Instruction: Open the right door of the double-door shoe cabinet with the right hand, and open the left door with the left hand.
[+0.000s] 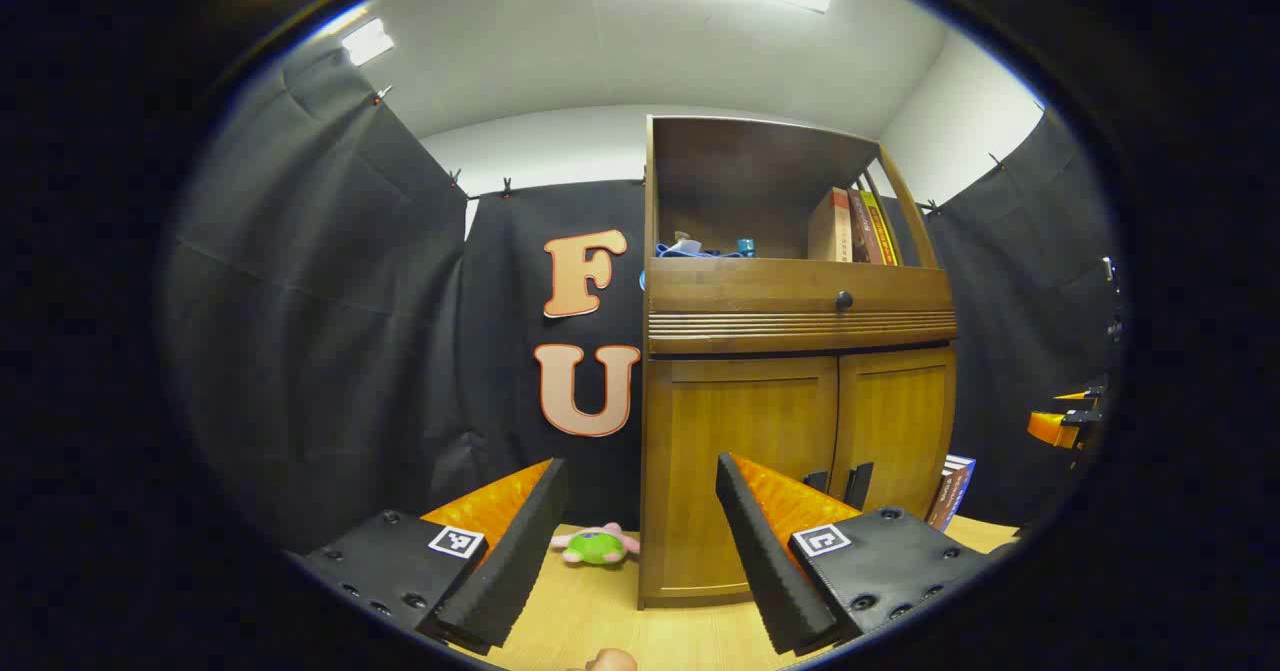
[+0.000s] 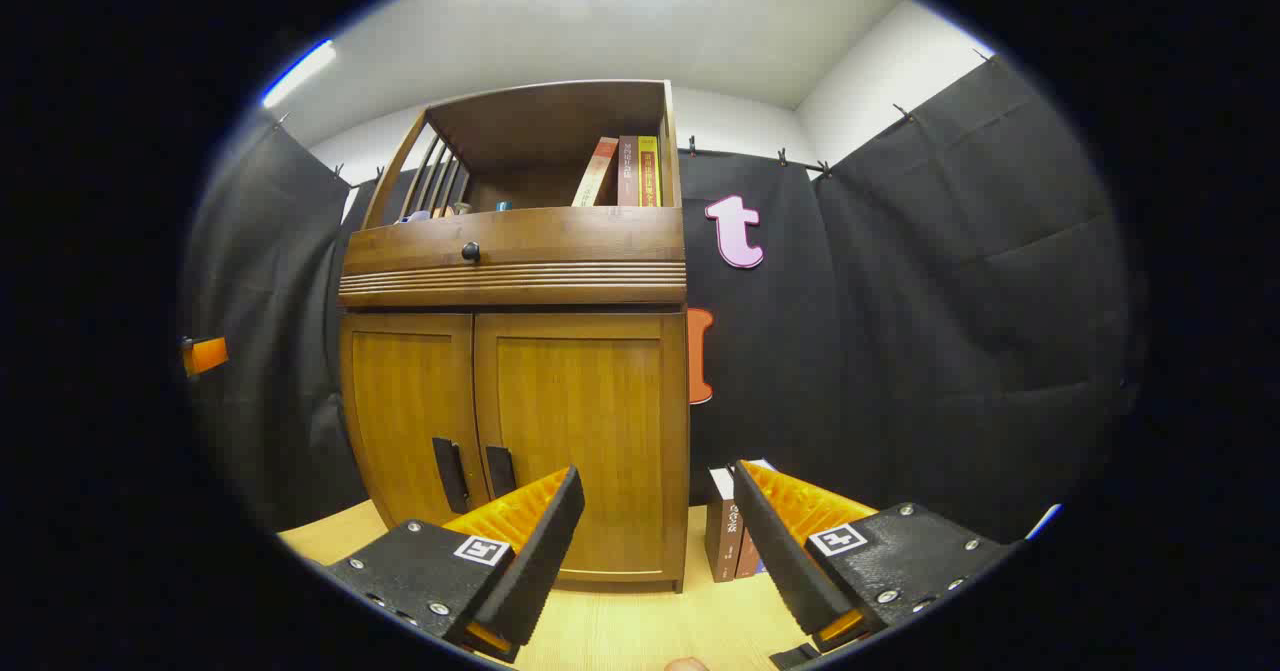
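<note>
A wooden shoe cabinet (image 1: pixel 800 301) (image 2: pixel 515 271) stands on the light wooden table. Both of its lower doors are closed: the left door (image 1: pixel 740 451) (image 2: pixel 410 401) and the right door (image 1: pixel 895 431) (image 2: pixel 585 421). Two dark vertical handles sit side by side at the seam (image 1: pixel 858 483) (image 2: pixel 500 471). My left gripper (image 1: pixel 640 551) is open, a short way in front of the cabinet's left corner, with nothing between its fingers. My right gripper (image 2: pixel 655 551) is open too, near the cabinet's right corner and empty.
A green and pink plush toy (image 1: pixel 595 544) lies on the table left of the cabinet. Books (image 2: pixel 728 536) (image 1: pixel 950 491) lean by the cabinet's right side. The upper shelf holds books (image 2: pixel 625 171) and small items. Black cloth walls surround the table.
</note>
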Available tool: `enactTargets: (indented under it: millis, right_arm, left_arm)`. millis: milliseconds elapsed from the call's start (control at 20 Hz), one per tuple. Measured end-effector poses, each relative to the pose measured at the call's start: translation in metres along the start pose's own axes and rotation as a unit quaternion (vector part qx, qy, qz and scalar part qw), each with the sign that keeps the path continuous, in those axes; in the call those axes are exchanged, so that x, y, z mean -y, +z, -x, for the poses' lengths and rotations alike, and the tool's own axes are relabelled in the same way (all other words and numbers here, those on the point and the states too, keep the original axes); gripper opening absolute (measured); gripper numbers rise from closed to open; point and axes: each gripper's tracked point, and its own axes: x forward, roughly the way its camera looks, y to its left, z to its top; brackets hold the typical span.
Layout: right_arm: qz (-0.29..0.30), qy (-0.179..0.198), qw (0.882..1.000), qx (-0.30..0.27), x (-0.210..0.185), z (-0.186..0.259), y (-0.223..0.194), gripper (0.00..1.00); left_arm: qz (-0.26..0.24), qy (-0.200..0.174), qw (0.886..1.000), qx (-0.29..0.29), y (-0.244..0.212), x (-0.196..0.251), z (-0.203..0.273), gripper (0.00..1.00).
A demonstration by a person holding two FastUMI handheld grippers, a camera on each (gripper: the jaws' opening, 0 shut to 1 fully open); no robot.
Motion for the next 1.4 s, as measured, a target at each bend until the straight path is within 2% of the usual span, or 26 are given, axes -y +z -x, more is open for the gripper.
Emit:
enactTargets:
  millis: [350,400,450,500,550,600,650,700,750,800,850,1100,1400]
  right_arm:
    - [-0.006,-0.001,1.000,-0.008,0.000,-0.001,-0.001,1.00]
    - [-0.008,0.000,1.000,-0.008,-0.001,-0.002,0.000,0.80]
    - [-0.008,0.000,1.000,-0.009,-0.001,-0.003,0.000,0.93]
    - [-0.005,-0.001,1.000,-0.010,0.000,-0.004,0.000,1.00]
    - [-0.003,-0.004,1.000,-0.012,0.001,-0.004,0.000,1.00]
    - [-0.002,-0.004,1.000,-0.013,0.001,-0.005,0.001,0.93]
    - [-0.003,-0.004,1.000,-0.015,0.000,-0.005,0.001,0.93]
    - [-0.004,-0.003,1.000,-0.018,-0.001,-0.005,0.001,0.93]
    - [-0.005,-0.002,1.000,-0.019,-0.002,-0.005,0.001,1.00]
    - [-0.006,0.000,1.000,-0.020,-0.002,-0.006,0.001,1.00]
    - [-0.005,0.000,1.000,-0.021,-0.002,-0.006,0.001,0.93]
    - [0.001,0.002,1.000,-0.024,-0.003,-0.006,0.002,0.93]
    - [-0.007,0.029,0.999,-0.042,-0.023,-0.007,-0.005,0.93]
  left_arm:
    - [0.000,-0.022,1.000,-0.004,-0.010,0.032,-0.012,0.95]
    - [0.000,-0.023,1.000,-0.006,-0.011,0.033,-0.014,0.95]
    - [0.001,-0.023,1.000,-0.007,-0.011,0.033,-0.016,0.95]
    - [0.001,-0.023,1.000,-0.007,-0.011,0.034,-0.017,0.95]
    - [0.002,-0.023,1.000,-0.006,-0.011,0.035,-0.016,0.95]
    - [0.002,-0.025,1.000,-0.006,-0.010,0.036,-0.016,0.95]
    - [0.002,-0.027,1.000,-0.007,-0.011,0.037,-0.016,0.98]
    - [0.001,-0.028,1.000,-0.008,-0.012,0.038,-0.016,0.95]
    - [0.002,-0.029,1.000,-0.009,-0.012,0.039,-0.016,0.95]
    - [0.002,-0.030,0.999,-0.010,-0.012,0.039,-0.016,0.95]
    - [0.002,-0.031,0.999,-0.011,-0.013,0.040,-0.016,0.95]
    - [0.004,-0.030,0.999,-0.012,-0.014,0.038,-0.015,0.95]
    - [0.004,-0.035,0.999,-0.017,-0.018,0.037,-0.011,0.96]
